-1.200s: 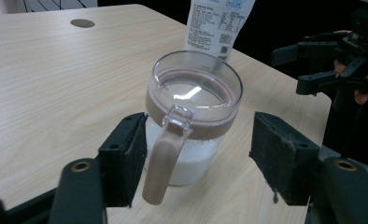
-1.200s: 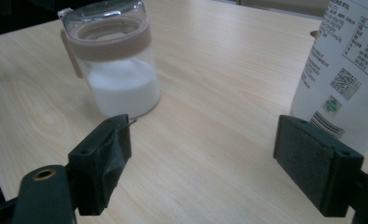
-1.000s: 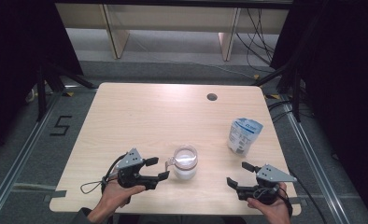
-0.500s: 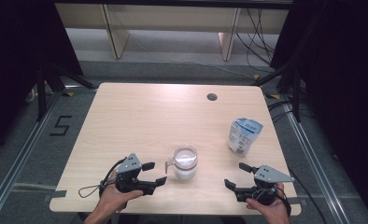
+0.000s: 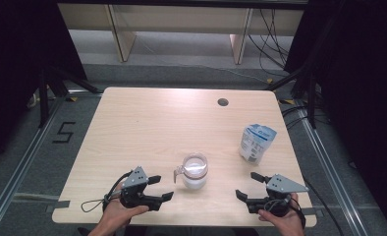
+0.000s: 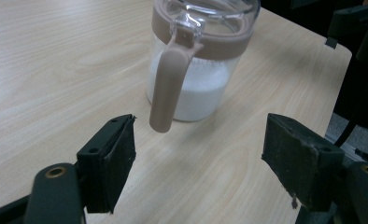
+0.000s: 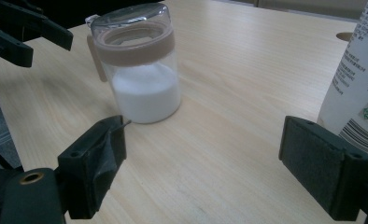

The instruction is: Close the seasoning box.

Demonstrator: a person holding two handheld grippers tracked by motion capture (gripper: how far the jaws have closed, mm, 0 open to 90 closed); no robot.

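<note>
A clear glass jar (image 5: 195, 171) with a tan collar, tan handle and clear lid stands near the table's front edge, partly full of white powder. Its handle (image 6: 169, 84) points at my left gripper (image 5: 161, 188), which lies a short way to its left. That gripper's jaws have just been opening and stand open with nothing between them (image 6: 201, 154). My right gripper (image 5: 247, 185) rests to the jar's right, open and empty (image 7: 210, 154), and faces the jar (image 7: 142, 70). A white and blue pouch (image 5: 256, 142) stands behind the right gripper.
The pale wooden table (image 5: 152, 128) has a round cable hole (image 5: 223, 102) at the back right. The pouch (image 7: 359, 84) stands close beside the right gripper's outer jaw. Dark floor, rails and cables surround the table.
The left gripper has drawn back a little from the jar's handle toward the front edge, and its jaws have spread slightly. The right gripper, the jar and the pouch have stayed put.
</note>
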